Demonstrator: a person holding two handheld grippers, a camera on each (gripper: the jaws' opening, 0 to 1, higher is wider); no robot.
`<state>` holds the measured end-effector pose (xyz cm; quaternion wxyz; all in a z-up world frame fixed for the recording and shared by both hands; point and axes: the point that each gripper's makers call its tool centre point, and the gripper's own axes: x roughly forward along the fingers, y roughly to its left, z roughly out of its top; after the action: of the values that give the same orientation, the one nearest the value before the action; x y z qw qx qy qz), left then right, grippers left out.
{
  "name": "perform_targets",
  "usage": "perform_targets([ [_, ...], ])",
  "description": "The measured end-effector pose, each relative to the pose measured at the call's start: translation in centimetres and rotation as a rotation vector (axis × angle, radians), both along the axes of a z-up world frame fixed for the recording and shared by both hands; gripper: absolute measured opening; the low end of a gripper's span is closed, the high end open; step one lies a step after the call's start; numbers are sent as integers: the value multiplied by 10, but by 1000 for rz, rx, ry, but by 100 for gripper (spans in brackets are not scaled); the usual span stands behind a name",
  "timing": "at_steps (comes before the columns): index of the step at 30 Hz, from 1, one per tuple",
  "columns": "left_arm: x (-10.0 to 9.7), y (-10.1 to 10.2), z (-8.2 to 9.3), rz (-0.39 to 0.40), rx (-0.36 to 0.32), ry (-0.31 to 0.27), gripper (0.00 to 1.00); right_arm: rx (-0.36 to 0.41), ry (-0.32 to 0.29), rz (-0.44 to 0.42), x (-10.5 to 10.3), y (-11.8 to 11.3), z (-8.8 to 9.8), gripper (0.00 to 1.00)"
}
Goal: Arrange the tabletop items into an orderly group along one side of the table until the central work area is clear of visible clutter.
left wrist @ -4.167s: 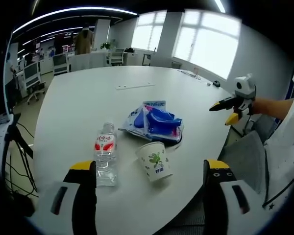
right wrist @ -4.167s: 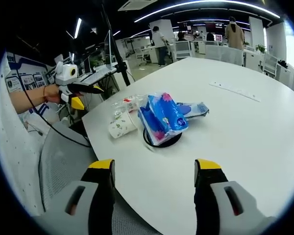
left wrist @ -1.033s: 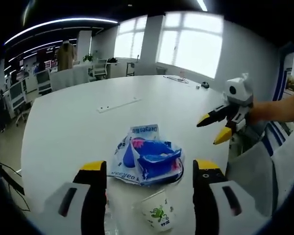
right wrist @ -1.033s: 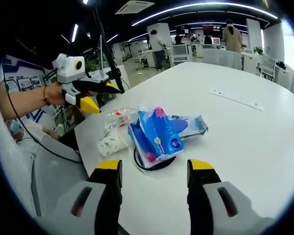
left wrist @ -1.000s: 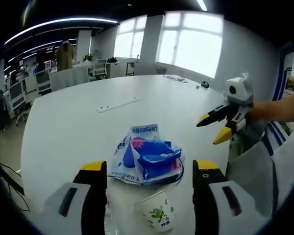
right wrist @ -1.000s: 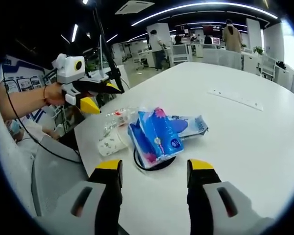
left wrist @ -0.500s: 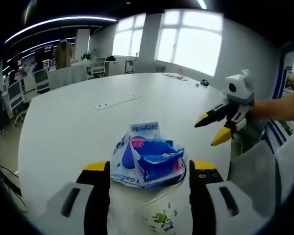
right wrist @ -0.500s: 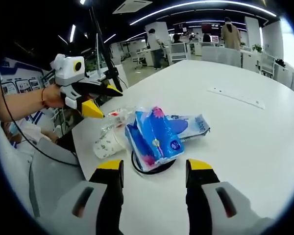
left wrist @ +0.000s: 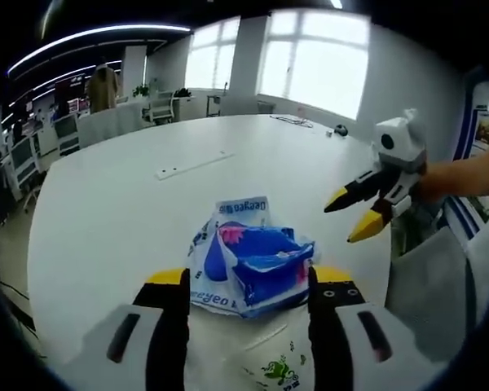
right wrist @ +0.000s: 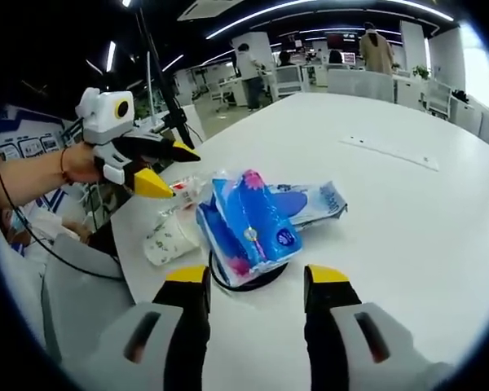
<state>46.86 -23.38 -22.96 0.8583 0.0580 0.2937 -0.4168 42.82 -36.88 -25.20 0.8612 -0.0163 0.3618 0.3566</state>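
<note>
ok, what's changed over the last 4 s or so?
Both grippers have closed in on the pile. The left gripper has come forward over the water bottle and paper cup; the right gripper has edged closer to the blue tissue packs. Both remain open, holding nothing. The packs, cup and bottle lie where they were on the white table.

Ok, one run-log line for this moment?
left gripper: open, facing tissue pack | right gripper: open | paper cup: on its side | nothing held
</note>
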Motion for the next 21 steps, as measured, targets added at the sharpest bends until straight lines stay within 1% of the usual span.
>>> perform_targets([
  [10, 3, -3, -13, -7, 29, 10, 50, -19, 22, -45, 6, 0, -11, 43],
  [16, 5, -3, -20, -5, 51, 15, 46, -43, 41, -70, 8, -2, -21, 41],
  [19, 6, -3, -23, -4, 52, 20, 44, -46, 51, -77, 8, 1, -24, 41],
  [21, 5, -4, -27, -9, 66, 23, 43, -51, 58, -80, 8, 3, -27, 40],
])
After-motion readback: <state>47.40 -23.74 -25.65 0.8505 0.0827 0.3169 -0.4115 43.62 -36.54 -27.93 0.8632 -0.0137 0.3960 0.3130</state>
